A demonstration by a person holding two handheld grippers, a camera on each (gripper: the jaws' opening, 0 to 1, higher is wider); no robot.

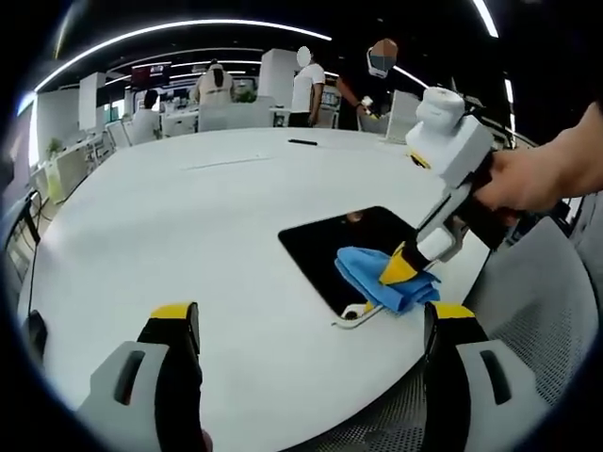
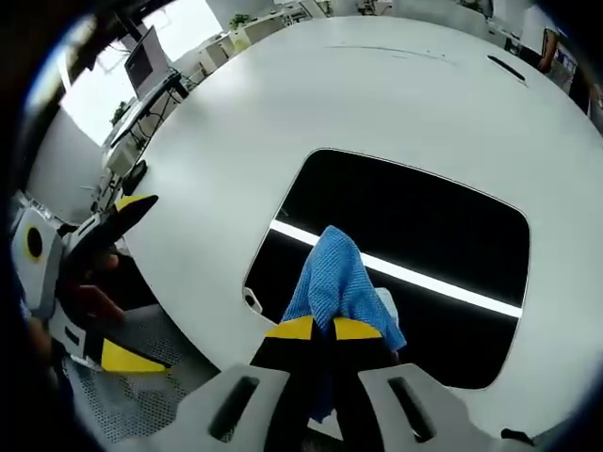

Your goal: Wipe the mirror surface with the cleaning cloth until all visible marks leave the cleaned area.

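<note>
While L gripper [image 1: 311,325] wide open, empty: R gripper [image 2: 316,328] clamping blue cloth [image 2: 334,278] on mirror [image 2: 415,221].

A wide white round table [image 1: 217,235] stands in an open office lit by long curved ceiling strips [image 1: 179,28] — desks, chairs and standing people [image 1: 306,89] beyond it, a bright window [image 2: 122,89] and a mesh chair seat [image 1: 537,311] at its edge.

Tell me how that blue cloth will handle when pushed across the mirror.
The cloth looks soft and floppy: it bunches and droops from the right gripper. Probably light. It may crumple rather than slide flat on the mirror.
</note>
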